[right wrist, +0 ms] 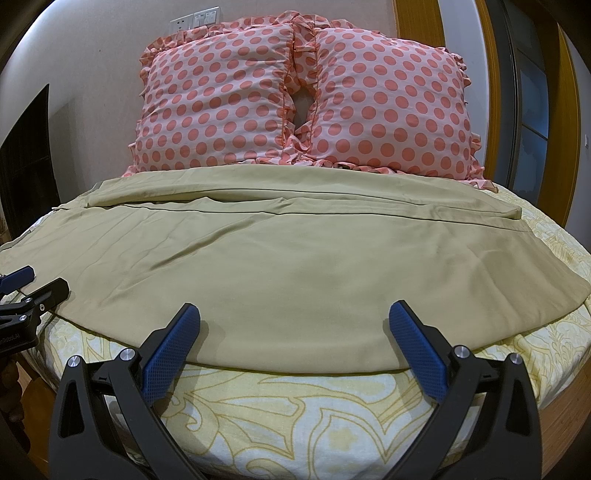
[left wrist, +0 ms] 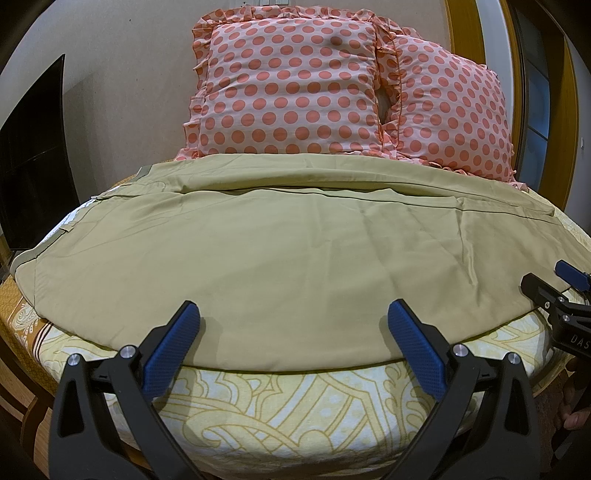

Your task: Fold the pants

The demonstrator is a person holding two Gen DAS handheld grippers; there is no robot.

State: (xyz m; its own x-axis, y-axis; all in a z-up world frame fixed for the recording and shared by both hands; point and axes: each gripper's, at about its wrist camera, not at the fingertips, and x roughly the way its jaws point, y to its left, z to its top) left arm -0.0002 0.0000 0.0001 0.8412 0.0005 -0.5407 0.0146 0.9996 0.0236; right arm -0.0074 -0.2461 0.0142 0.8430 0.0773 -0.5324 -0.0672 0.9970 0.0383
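Khaki pants point(left wrist: 295, 251) lie spread sideways across the bed, waistband at the left, leg ends at the right; they also fill the right wrist view point(right wrist: 295, 266). One leg lies over the other, with a fold line along the far side. My left gripper point(left wrist: 293, 317) is open, its blue fingertips point(left wrist: 188, 317) over the pants' near edge. My right gripper point(right wrist: 295, 317) is open over the near edge further right. The right gripper also shows at the right edge of the left wrist view point(left wrist: 554, 284); the left gripper shows at the left edge of the right wrist view point(right wrist: 33, 284).
The bed has a yellow patterned sheet point(left wrist: 295, 406) under the pants. Two pink polka-dot pillows point(left wrist: 291, 88) point(right wrist: 391, 99) lean against the wall behind. A dark screen point(left wrist: 33, 155) stands at the left. A wooden door frame point(right wrist: 417, 22) is at the right.
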